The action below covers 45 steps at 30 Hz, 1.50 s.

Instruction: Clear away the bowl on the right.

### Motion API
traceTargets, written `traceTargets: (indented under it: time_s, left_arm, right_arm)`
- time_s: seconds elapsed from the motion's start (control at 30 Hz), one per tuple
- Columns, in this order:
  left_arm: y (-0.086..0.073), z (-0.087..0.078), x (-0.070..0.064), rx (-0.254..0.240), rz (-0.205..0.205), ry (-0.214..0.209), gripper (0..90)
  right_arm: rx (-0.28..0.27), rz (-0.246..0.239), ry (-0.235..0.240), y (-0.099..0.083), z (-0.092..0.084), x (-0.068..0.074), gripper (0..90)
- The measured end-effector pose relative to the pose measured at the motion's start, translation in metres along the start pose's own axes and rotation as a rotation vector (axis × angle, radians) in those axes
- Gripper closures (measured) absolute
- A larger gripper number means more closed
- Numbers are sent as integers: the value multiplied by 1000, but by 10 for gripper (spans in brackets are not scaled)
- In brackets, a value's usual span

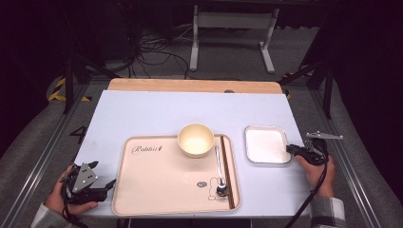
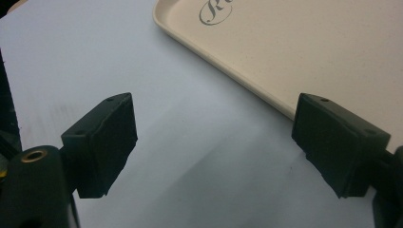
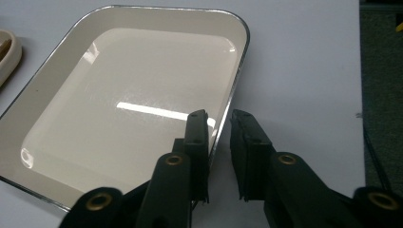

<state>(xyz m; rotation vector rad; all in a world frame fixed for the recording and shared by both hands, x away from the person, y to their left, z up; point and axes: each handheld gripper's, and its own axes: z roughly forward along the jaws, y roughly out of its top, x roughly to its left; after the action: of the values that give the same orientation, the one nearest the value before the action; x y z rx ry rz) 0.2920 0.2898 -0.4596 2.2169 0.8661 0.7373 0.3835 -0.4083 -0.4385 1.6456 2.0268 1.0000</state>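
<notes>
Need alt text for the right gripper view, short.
The right gripper straddles the rim of a shallow white square dish with a dark edge, one jaw inside the dish and one outside, with a narrow gap between them. The dish sits on a pale table; a beige tray edge shows at far left.

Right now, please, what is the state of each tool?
Left tool: open, nothing between its jaws, beside the tray.
Right tool: jaws astride the dish rim with a gap showing, so open, not gripping yet.
</notes>
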Motion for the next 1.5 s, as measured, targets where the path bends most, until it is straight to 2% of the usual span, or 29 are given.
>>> traceTargets:
  time_s: [0.13,0.33,0.43,0.5,0.57,0.63,0.73,0.97,1.1,1.17,1.23,1.5]
  left_arm:
    - [0,1,1,-1,-1,-3,159]
    - [0,4,0,14,0,-10,159]
    - [0,4,-1,22,3,-7,159]
    - [0,4,0,19,3,-10,159]
    - [0,5,0,19,-5,-9,160]
    - [0,6,0,17,-5,-12,160]
    - [0,5,2,18,-3,-11,160]
    - [0,3,1,15,-7,-1,160]
    - [-2,0,3,8,-19,18,159]
    - [-3,-1,4,3,-22,18,159]
    - [-3,-1,4,4,-22,20,159]
    - [-5,-4,5,-3,-29,25,158]
  right_arm:
    - [35,22,28,0,4,-2,791]
    - [80,47,99,6,11,-8,747]
    - [89,52,96,7,11,-9,775]
    - [84,70,96,7,12,-10,796]
    - [73,108,91,5,12,-11,835]
    - [72,108,84,6,12,-10,847]
    - [48,135,99,4,14,-10,882]
    - [8,144,66,2,13,-4,891]
    - [-68,148,36,3,6,-4,892]
    - [-102,132,15,5,2,-3,891]
    - [-141,135,15,5,0,-3,892]
    - [-204,135,3,7,-9,-1,892]
